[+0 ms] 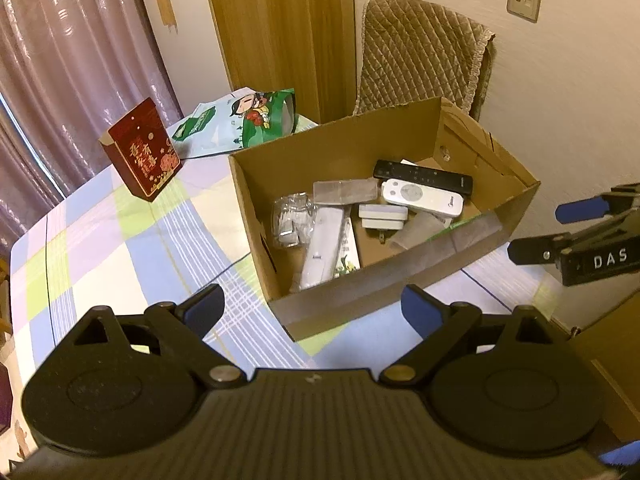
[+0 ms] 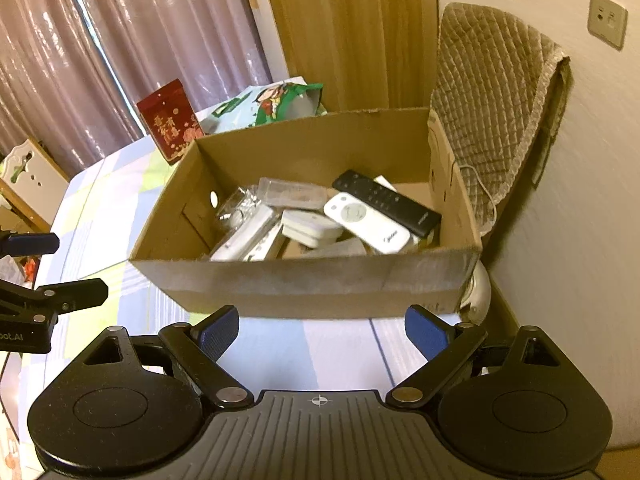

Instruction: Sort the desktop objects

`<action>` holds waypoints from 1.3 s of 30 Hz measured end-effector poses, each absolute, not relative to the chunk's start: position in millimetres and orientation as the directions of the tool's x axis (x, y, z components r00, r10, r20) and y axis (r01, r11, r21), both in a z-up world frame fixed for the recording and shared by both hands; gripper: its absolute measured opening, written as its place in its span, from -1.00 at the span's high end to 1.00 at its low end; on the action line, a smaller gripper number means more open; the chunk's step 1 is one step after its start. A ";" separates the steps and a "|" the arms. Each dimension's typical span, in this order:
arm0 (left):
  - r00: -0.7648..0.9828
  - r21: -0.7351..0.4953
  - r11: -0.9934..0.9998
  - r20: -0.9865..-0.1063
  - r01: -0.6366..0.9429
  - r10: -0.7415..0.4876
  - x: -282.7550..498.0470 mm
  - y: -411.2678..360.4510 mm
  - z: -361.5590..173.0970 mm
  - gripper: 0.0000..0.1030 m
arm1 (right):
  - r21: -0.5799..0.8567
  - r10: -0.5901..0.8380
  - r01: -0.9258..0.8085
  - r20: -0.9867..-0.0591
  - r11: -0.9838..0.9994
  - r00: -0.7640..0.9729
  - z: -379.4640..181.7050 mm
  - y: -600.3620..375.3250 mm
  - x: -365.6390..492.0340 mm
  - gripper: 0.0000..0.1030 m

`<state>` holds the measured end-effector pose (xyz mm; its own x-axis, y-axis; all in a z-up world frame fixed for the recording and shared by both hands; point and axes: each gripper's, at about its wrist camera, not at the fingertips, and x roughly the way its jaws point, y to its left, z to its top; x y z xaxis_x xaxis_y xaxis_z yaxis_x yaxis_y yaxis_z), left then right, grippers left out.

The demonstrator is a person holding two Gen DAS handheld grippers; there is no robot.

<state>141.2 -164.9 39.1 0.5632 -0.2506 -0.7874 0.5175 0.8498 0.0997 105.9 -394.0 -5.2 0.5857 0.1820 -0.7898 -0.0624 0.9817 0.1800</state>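
Both grippers, left gripper (image 1: 312, 306) and right gripper (image 2: 322, 330), tilt down with jaws spread and empty before the cardboard box (image 2: 304, 284) on the checked tablecloth (image 1: 100, 248).

warm dim light — fisheye-warped edges

In the right wrist view the near wall of the cardboard box (image 2: 304, 284) hides the lower ends of the white remotes (image 2: 244, 238) lying inside. The white round object (image 2: 478, 292) beside the box's right corner is mostly hidden and cannot be identified. The other hand-held gripper (image 1: 536, 232) is cut off by the left wrist view's right edge.
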 end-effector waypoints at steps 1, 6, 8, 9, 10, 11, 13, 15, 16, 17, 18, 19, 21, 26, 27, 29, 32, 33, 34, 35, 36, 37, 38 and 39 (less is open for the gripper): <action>0.561 0.098 0.849 -0.789 0.520 -0.252 138.9 -164.0 38.0 -0.81 | 0.177 0.178 -0.059 -0.791 0.982 0.585 -7.0 -392.4 102.9 -0.80; 0.546 0.091 0.839 -0.796 0.536 -0.262 127.9 -163.0 32.3 -0.81 | 0.171 0.156 -0.029 -0.798 0.985 0.582 -12.2 -389.5 88.1 -0.80; 0.542 0.088 0.837 -0.797 0.541 -0.266 124.2 -163.4 30.8 -0.81 | 0.173 0.147 -0.012 -0.798 0.985 0.584 -12.3 -390.2 82.9 -0.80; 0.543 0.089 0.836 -0.796 0.542 -0.267 122.5 -163.6 30.3 -0.81 | 0.174 0.144 -0.004 -0.798 0.985 0.585 -12.4 -390.5 80.5 -0.80; 0.544 0.090 0.835 -0.795 0.543 -0.268 120.7 -163.7 29.7 -0.81 | 0.179 0.145 0.001 -0.798 0.984 0.585 -12.7 -390.5 78.6 -0.80; 0.544 0.090 0.834 -0.795 0.544 -0.269 119.1 -164.0 29.1 -0.81 | 0.183 0.146 0.005 -0.798 0.983 0.584 -13.1 -390.4 76.6 -0.80; 0.543 0.087 0.835 -0.795 0.544 -0.270 116.6 -164.4 27.5 -0.81 | 0.183 0.146 0.006 -0.801 0.983 0.581 -14.5 -388.7 73.3 -0.80; 0.540 0.084 0.837 -0.797 0.541 -0.270 114.9 -164.8 25.6 -0.81 | 0.174 0.138 0.007 -0.806 0.985 0.576 -15.9 -386.4 71.3 -0.80; 0.539 0.084 0.837 -0.798 0.541 -0.268 114.1 -165.1 24.5 -0.81 | 0.170 0.134 0.009 -0.807 0.985 0.575 -16.5 -385.7 70.4 -0.80; 0.539 0.085 0.837 -0.799 0.540 -0.267 113.3 -165.3 23.6 -0.81 | 0.168 0.132 0.010 -0.808 0.986 0.574 -17.1 -385.2 69.5 -0.80; 0.540 0.085 0.838 -0.798 0.540 -0.267 112.2 -165.6 22.8 -0.81 | 0.169 0.132 0.012 -0.809 0.986 0.573 -17.8 -385.1 68.6 -0.80; 0.541 0.086 0.838 -0.798 0.539 -0.266 111.4 -165.8 22.1 -0.81 | 0.170 0.132 0.014 -0.809 0.985 0.572 -18.4 -385.0 67.7 -0.80; 0.543 0.090 0.837 -0.797 0.540 -0.265 109.9 -166.5 20.8 -0.81 | 0.171 0.132 0.015 -0.811 0.985 0.569 -19.6 -384.8 66.1 -0.80; 0.542 0.090 0.839 -0.799 0.537 -0.262 106.2 -166.8 16.8 -0.81 | 0.156 0.113 0.029 -0.820 0.987 0.561 -22.6 -384.6 64.7 -0.80; 0.541 0.089 0.839 -0.799 0.537 -0.261 105.5 -166.8 15.8 -0.81 | 0.154 0.110 0.033 -0.821 0.987 0.560 -23.0 -384.6 64.6 -0.80; 0.540 0.090 0.839 -0.801 0.537 -0.260 103.9 -166.6 13.3 -0.81 | 0.152 0.105 0.038 -0.823 0.988 0.558 -23.2 -384.6 64.3 -0.80; 0.537 0.087 0.843 -0.804 0.531 -0.255 102.8 -165.7 9.5 -0.81 | 0.146 0.100 0.038 -0.826 0.989 0.555 -23.3 -383.4 63.4 -0.80; 0.535 0.085 0.844 -0.805 0.529 -0.254 102.6 -165.3 8.5 -0.81 | 0.145 0.100 0.037 -0.827 0.989 0.554 -23.4 -383.0 63.4 -0.80; 0.534 0.083 0.845 -0.806 0.529 -0.255 102.3 -165.0 7.7 -0.81 | 0.144 0.100 0.036 -0.827 0.989 0.553 -23.6 -382.7 63.5 -0.80; 0.533 0.082 0.845 -0.807 0.529 -0.255 101.7 -164.8 7.0 -0.81 | 0.143 0.100 0.035 -0.828 0.989 0.552 -23.9 -382.3 63.4 -0.80; 0.534 0.083 0.845 -0.807 0.529 -0.254 100.9 -164.5 6.5 -0.81 | 0.142 0.099 0.035 -0.828 0.989 0.552 -24.2 -382.1 63.4 -0.80; 0.534 0.084 0.844 -0.807 0.529 -0.254 100.2 -164.4 6.0 -0.81 | 0.141 0.099 0.034 -0.829 0.989 0.551 -24.6 -381.8 63.4 -0.80; 0.534 0.085 0.844 -0.807 0.529 -0.253 99.6 -164.2 5.4 -0.81 | 0.140 0.099 0.033 -0.829 0.990 0.550 -25.1 -381.5 63.5 -0.80; 0.534 0.086 0.845 -0.807 0.528 -0.252 99.2 -164.0 5.0 -0.81 | 0.140 0.099 0.032 -0.830 0.990 0.549 -25.8 -381.1 63.7 -0.80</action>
<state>99.2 -164.0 5.0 0.5338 -0.2519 -0.8072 0.5281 0.8449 0.0855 63.7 -381.1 -25.8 0.5493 0.0995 -0.8297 0.0316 0.9897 0.1396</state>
